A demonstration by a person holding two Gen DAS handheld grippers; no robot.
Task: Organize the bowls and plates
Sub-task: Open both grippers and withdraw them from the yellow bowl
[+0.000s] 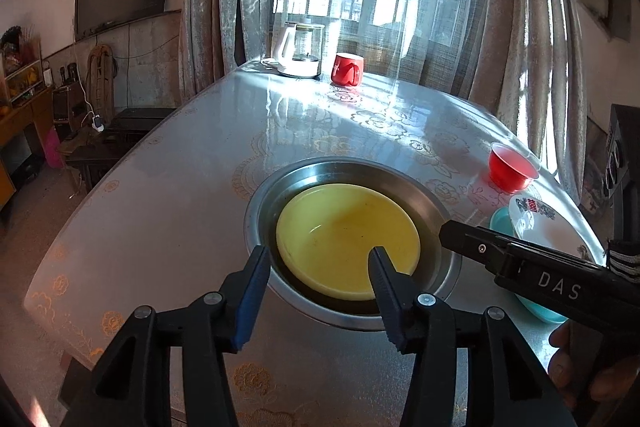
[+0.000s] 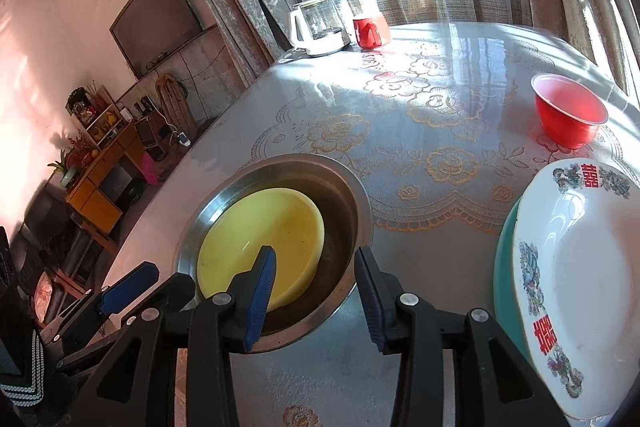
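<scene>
A yellow plate [image 1: 344, 231] [image 2: 272, 227] lies inside a steel basin [image 1: 432, 195] [image 2: 352, 187] on the table. My left gripper [image 1: 318, 263] hangs open over the basin's near rim, its pads clear of the plate. My right gripper [image 2: 315, 259] is open too, above the basin's near right rim, and it enters the left wrist view from the right [image 1: 472, 241]. The left gripper [image 2: 120, 297] shows at the lower left of the right wrist view. To the right a white plate [image 2: 580, 267] [image 1: 540, 223] with red characters rests on a teal plate [image 2: 505, 267] [image 1: 502, 223]. Behind them stands a red bowl [image 2: 570, 115] [image 1: 512, 167].
A red mug [image 1: 347, 69] [image 2: 370, 31] and a white kettle [image 1: 298, 51] [image 2: 320, 27] stand at the table's far end by the window. The table drops off at its left edge [image 1: 120, 187], with low furniture beyond. A person's hand [image 1: 580, 367] holds the right gripper.
</scene>
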